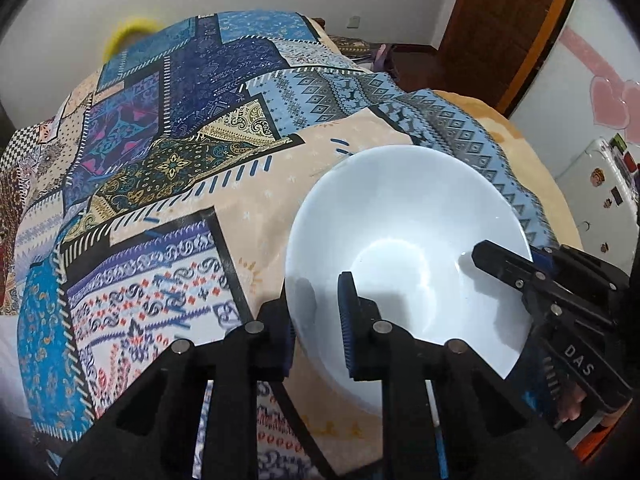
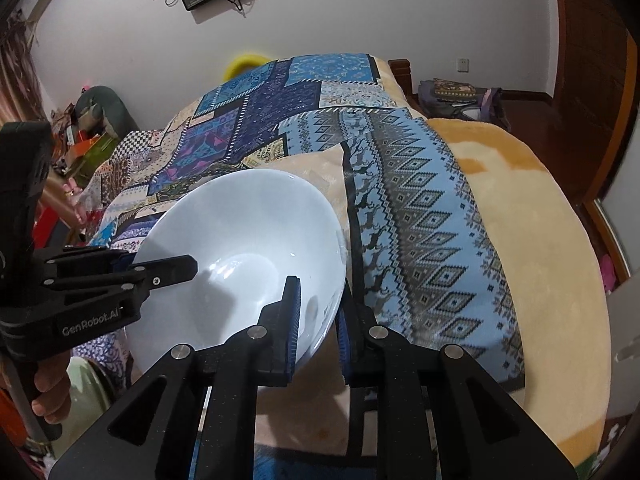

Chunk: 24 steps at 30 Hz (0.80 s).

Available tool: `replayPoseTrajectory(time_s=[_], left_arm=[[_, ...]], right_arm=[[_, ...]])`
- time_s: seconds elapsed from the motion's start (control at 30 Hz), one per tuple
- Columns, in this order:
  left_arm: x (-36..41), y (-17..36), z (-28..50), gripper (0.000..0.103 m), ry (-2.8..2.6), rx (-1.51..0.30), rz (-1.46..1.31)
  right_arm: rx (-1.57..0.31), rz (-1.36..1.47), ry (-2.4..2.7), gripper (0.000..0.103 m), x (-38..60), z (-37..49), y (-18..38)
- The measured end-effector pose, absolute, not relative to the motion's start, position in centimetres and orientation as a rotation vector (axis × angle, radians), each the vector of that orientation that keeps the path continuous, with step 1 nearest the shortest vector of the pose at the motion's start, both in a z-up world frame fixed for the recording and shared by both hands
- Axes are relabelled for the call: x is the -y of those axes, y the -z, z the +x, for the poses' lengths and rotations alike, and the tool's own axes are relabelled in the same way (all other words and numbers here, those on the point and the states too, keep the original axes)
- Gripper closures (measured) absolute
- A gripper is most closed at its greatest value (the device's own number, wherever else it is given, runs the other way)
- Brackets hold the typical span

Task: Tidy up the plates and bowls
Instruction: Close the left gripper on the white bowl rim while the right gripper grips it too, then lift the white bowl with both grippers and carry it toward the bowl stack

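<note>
A white bowl (image 1: 404, 240) is held above a patterned patchwork cloth (image 1: 168, 152), gripped from both sides. My left gripper (image 1: 316, 312) is shut on the bowl's near-left rim, one finger inside and one outside. My right gripper (image 1: 500, 264) enters the left wrist view from the right, clamped on the opposite rim. In the right wrist view the same bowl (image 2: 248, 240) sits between my right gripper (image 2: 320, 320) on its right rim and my left gripper (image 2: 168, 268) on its left rim. The bowl is empty and tilted.
The cloth covers a bed over a peach blanket (image 2: 540, 220). A yellow round object (image 2: 244, 62) lies at the far end. A wooden door (image 1: 504, 20) and white fridge (image 1: 600, 200) stand right. Clutter (image 2: 84, 136) lies left of the bed. A green dish (image 2: 86, 396) sits below.
</note>
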<state>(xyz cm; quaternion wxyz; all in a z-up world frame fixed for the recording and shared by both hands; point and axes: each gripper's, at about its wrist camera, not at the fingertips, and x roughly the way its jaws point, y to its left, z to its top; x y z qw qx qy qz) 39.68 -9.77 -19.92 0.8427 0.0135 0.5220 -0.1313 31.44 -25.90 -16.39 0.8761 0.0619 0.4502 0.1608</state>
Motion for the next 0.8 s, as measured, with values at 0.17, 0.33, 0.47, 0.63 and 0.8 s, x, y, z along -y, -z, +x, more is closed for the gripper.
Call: replayPoseTrajectory(time_s=[0.17,0.33,0.47,0.63,0.8], left_arm=[[9.2,18.6,37.4,0.084,0.280,-1.083,0.012],[7.7,16.8,34.6,0.084,0.274,-1.057,-0.024],[6.5,15.2,32.6,0.084,0.259,-1.034,-0.032],[4.0,12.9,29.2,0.084,0.230,-0.981,-0.056],[1.3,11.4,26.0,0.084,0.196,-0.948,-0.065]], right_arm=[[-0.934,0.133,-0.343,0.088,25.5,30.3,15.5],[-0.912,0.099,-0.359,0.088,24.3,28.5,13.9],[-0.892,0.083,-0.375,0.088,23.0,27.0,12.6],[-0.871,0.073,-0.403,0.088,21.0,25.0,11.5],[-0.858,0.074,-0.438,0.088,18.5,23.7,10.8]])
